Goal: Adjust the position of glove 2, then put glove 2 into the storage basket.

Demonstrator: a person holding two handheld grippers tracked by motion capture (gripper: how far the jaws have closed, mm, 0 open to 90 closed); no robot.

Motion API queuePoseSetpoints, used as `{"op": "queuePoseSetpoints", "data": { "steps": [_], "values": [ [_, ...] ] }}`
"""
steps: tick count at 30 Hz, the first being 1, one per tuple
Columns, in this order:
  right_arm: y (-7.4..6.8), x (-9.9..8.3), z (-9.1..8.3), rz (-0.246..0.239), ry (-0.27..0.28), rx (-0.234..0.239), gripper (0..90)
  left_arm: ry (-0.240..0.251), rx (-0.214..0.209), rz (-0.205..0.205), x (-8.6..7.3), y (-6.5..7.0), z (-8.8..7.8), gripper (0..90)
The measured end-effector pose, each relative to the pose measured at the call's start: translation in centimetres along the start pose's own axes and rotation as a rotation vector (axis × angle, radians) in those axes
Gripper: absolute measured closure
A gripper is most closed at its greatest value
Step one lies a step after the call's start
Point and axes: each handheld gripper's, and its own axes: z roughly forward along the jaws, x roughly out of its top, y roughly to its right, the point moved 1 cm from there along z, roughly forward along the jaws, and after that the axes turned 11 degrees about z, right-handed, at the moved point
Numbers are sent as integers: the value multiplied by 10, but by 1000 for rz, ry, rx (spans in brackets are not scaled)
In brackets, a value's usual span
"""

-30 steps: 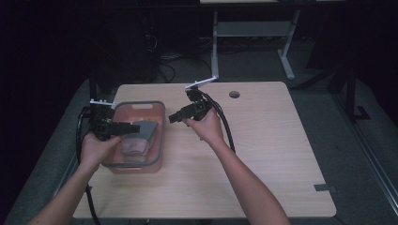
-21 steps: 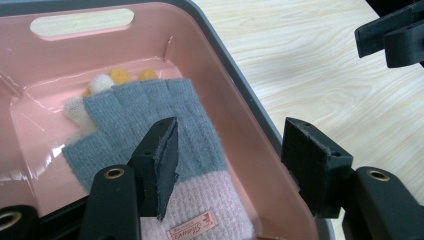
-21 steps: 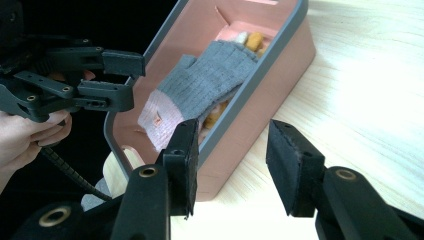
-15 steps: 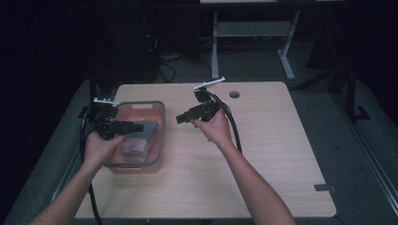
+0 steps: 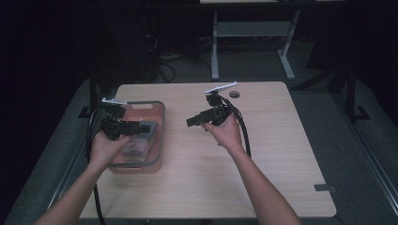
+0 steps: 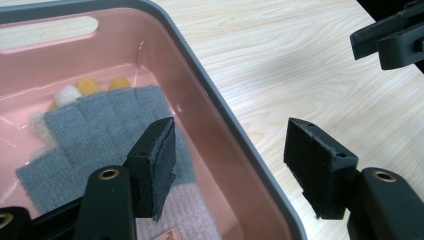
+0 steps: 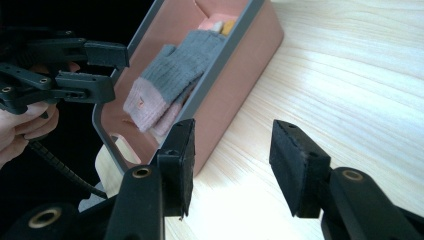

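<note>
High view: wooden table under dim light, dark floor around it, a metal desk frame beyond the far edge. Pink bin with a grey rim at the left side of the table, grey glove lying inside. Left gripper held over the bin's near-left part, jaws pointing right across the bin. Right gripper held over bare wood near the middle, well apart from the bin, jaws pointing left toward it. Small dark round disc near the far edge. Strip of grey tape at the near right corner. No writing readable here.

Left gripper view: left gripper with jaws apart, just been opening, nothing pressed between the pads; the bin's grey rim passing below the gap. Grey glove flat on the bin floor, pale pink cuff toward the near edge, yellow and white fingertips of another glove peeking out beyond it. Small red mark on the cuff, too little of it seen to read. Right gripper at the upper right corner.

Right gripper view: right gripper with jaws apart, just been opening, empty, above bare wood beside the bin's wall. Grey glove inside, tiny red label on its pink cuff, unreadable. Left gripper at the left, held in a hand.
</note>
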Motion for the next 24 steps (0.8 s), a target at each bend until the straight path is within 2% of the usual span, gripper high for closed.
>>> {"op": "queuePoseSetpoints", "data": {
  "steps": [13, 24],
  "values": [
    [17, -8, -28, 25, 45, -13, 519, 4, -18, 52, 14, 20, 7, 368],
    [37, -18, -48, 74, 69, -29, 515, -3, -50, 90, 23, 37, 20, 362]
  ]
}}
